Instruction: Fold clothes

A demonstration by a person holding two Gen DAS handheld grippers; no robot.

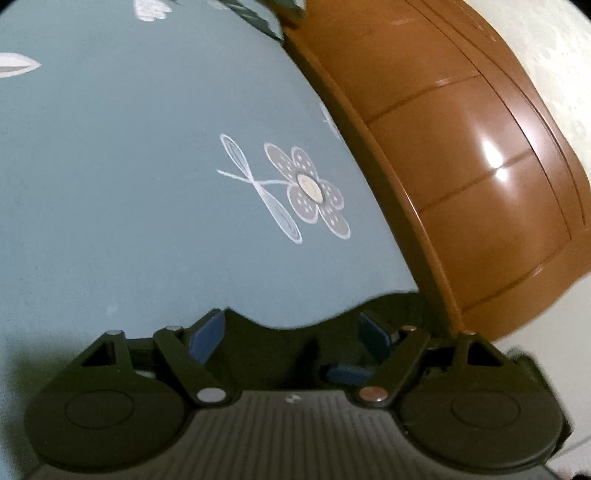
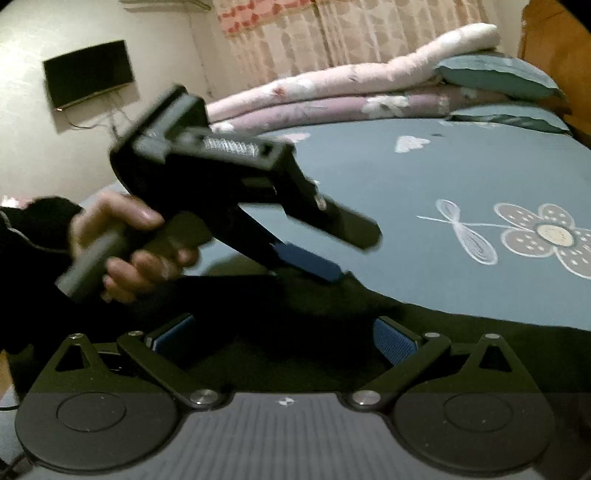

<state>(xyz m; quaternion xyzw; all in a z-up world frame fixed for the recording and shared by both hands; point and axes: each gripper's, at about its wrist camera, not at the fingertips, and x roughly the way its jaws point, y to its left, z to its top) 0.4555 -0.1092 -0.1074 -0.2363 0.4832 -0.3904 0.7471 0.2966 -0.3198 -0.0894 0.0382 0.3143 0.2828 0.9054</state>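
Note:
A black garment (image 2: 314,310) lies on the blue flower-print bed sheet (image 2: 443,173), at the near edge of both views. My right gripper (image 2: 284,332) hovers over it, open, blue pads (image 2: 395,339) spread wide with nothing pinched. A hand (image 2: 122,236) holds my left gripper (image 2: 351,251) above the garment's far edge, tilted down and right. In the left wrist view, that left gripper (image 1: 291,332) is open over the dark cloth (image 1: 280,347), whose wavy edge shows between its fingers (image 1: 207,338). Most of the garment is hidden under the gripper bodies.
A glossy brown wooden headboard (image 1: 461,147) runs along the right of the bed. Folded pink quilts (image 2: 351,85) and blue pillows (image 2: 495,74) are stacked at the far side. A dark screen (image 2: 88,74) hangs on the wall beside patterned curtains (image 2: 332,33).

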